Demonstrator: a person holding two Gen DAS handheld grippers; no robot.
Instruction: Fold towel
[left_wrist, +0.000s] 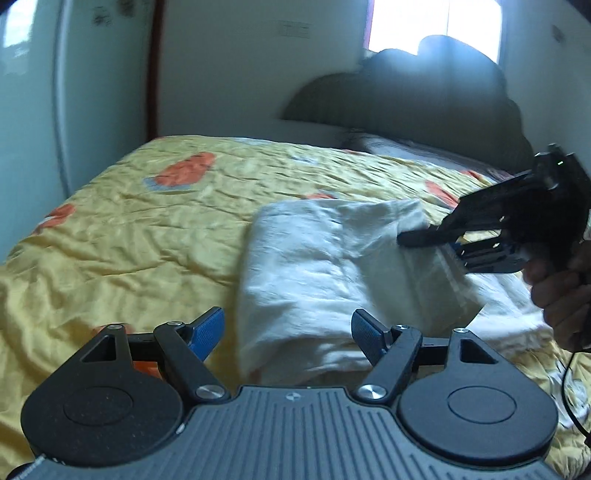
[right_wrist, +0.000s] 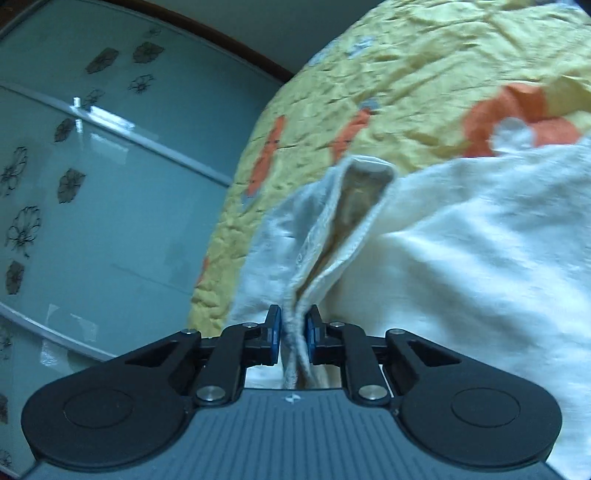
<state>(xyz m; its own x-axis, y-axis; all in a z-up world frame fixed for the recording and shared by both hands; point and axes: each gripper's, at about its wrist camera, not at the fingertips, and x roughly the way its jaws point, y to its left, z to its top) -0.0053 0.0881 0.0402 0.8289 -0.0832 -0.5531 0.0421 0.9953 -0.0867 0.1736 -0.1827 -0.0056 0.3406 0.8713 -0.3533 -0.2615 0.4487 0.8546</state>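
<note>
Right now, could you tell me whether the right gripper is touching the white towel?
Touching. In the right wrist view, the right gripper has both blue pads pressed against a bunched hem of the white towel, pinched between them with no gap showing.

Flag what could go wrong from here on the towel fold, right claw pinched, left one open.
1. The right claw pinches only the bunched hem of the white towel; a pull may slip it out.
2. The left claw is open with nothing between its pads, so nothing pins the near edge and the whole towel may drag across the wrinkled yellow bedspread.
3. The layers already gape near the grip, so the fold could land uneven.
</note>
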